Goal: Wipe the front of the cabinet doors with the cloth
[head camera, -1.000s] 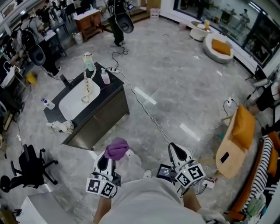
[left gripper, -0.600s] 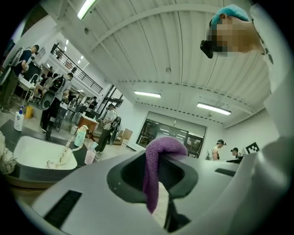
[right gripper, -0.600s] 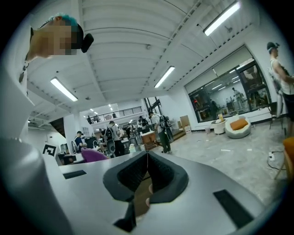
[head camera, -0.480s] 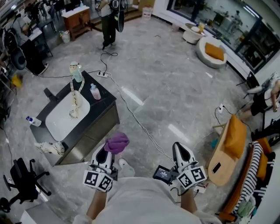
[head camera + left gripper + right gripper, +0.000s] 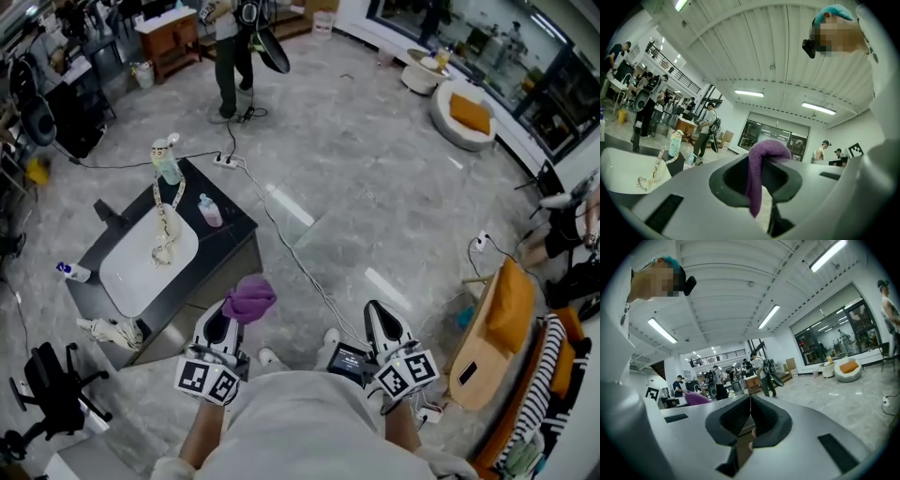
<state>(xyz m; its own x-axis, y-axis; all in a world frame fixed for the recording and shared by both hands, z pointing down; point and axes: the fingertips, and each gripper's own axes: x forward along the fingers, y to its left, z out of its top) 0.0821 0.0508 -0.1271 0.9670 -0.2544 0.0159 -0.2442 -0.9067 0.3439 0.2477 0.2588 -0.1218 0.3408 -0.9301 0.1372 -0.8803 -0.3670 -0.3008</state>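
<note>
Currently, left tool (image 5: 223,323) clamps the purple cloth (image 5: 249,297) near the cabinet (image 5: 211,277) front; right tool (image 5: 379,317), jaws closed together and empty, sits farther from the cabinet.

The cloth (image 5: 249,297) is purple and soft, bunched into a rounded wad. It is pinched between the jaws of the left gripper (image 5: 228,320), with one fold draped over the jaw tips and a tail hanging down between them in the left gripper view (image 5: 757,187). It is held in the air near the cabinet's near corner, apart from the cabinet doors (image 5: 208,286). These are flat grey-brown panels under a black countertop (image 5: 225,228), seen at a steep angle and apparently shut.
</note>
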